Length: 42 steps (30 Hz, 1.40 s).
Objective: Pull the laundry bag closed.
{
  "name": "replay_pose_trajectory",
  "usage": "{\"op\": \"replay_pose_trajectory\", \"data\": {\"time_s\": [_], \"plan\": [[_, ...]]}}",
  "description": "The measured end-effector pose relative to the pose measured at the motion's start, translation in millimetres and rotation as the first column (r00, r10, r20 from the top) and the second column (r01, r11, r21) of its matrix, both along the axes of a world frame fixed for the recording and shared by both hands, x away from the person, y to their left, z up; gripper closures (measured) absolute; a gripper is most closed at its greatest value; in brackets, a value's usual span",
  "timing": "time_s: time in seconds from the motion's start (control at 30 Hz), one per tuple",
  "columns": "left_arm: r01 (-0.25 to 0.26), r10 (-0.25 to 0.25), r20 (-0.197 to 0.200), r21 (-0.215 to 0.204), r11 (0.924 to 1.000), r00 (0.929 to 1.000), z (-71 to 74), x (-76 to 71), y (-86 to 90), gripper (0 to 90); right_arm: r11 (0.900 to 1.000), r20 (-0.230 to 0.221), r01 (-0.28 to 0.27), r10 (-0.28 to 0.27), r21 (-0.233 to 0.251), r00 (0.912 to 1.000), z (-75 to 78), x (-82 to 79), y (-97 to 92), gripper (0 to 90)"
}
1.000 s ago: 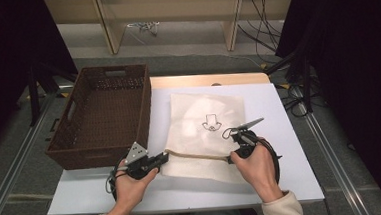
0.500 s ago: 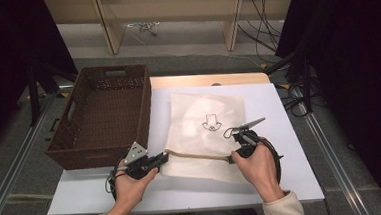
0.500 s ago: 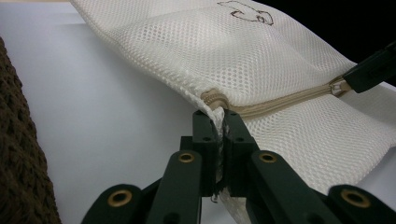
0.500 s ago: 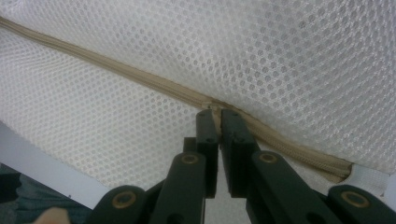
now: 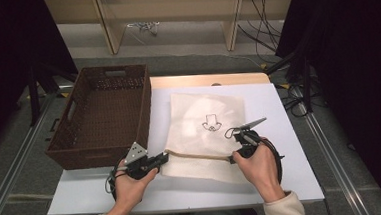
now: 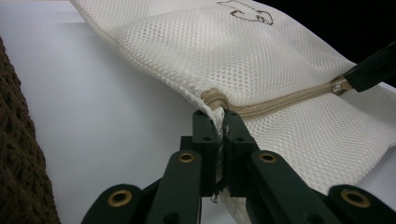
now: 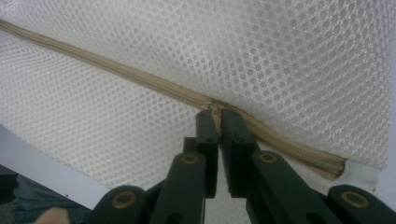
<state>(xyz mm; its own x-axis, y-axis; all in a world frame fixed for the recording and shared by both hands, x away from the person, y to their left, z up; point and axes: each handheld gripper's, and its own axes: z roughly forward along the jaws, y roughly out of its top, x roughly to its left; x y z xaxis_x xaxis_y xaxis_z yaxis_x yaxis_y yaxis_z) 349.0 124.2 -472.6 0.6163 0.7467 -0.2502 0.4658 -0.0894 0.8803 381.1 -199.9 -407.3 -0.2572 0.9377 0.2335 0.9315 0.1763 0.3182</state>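
Observation:
A cream mesh bag (image 5: 207, 121) with a small dark drawing lies flat on the white table (image 5: 293, 181). A tan zipper (image 6: 280, 100) runs along its near side. My left gripper (image 5: 165, 156) is shut on the bag's edge at the zipper's left end; the mesh is pinched between the jaws of the left gripper (image 6: 220, 116). My right gripper (image 5: 234, 155) is shut on the zipper pull (image 6: 338, 86) toward the right end. In the right gripper view the right gripper (image 7: 219, 114) meets the zipper (image 7: 116, 70), and the pull is mostly hidden by the jaws.
A dark brown wicker basket (image 5: 103, 113) stands on the table's left side, close beside my left hand. A wooden strip (image 5: 207, 80) borders the table's far edge. Cables (image 5: 298, 96) lie on the floor to the right.

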Motion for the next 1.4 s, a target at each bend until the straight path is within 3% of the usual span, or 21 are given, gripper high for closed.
{"op": "replay_pose_trajectory", "data": {"time_s": [0.1,0.7,1.27,1.33,1.4], "plan": [[0.001,-0.001,-0.002,-0.001,1.0000,1.0000,0.0,0.1,0.5,85.3,0.9996,-0.040,0.026,-0.026,0.008,0.9989,3.1,-1.7,1.8,87.4],[-0.007,0.007,-0.006,-0.005,1.0000,1.0000,0.1,0.0,0.5,85.3,0.9998,-0.019,0.022,-0.022,0.003,0.9996,3.3,-2.2,-2.6,87.4],[-0.010,0.010,-0.001,0.006,0.9999,0.9999,0.3,-0.1,1.2,85.3,0.9986,-0.035,0.052,-0.052,-0.003,0.9980,6.7,-3.2,-5.1,87.4],[-0.011,0.011,-0.002,0.004,0.9999,0.9999,0.3,-0.1,1.3,85.3,0.9998,0.014,0.020,-0.020,-0.002,0.9997,5.2,-2.7,-7.4,87.4],[-0.010,0.010,-0.001,0.007,0.9999,1.0000,0.3,-0.1,1.2,85.4,0.9997,0.001,0.024,-0.024,-0.002,0.9997,6.1,-2.6,-8.2,87.4]]}}
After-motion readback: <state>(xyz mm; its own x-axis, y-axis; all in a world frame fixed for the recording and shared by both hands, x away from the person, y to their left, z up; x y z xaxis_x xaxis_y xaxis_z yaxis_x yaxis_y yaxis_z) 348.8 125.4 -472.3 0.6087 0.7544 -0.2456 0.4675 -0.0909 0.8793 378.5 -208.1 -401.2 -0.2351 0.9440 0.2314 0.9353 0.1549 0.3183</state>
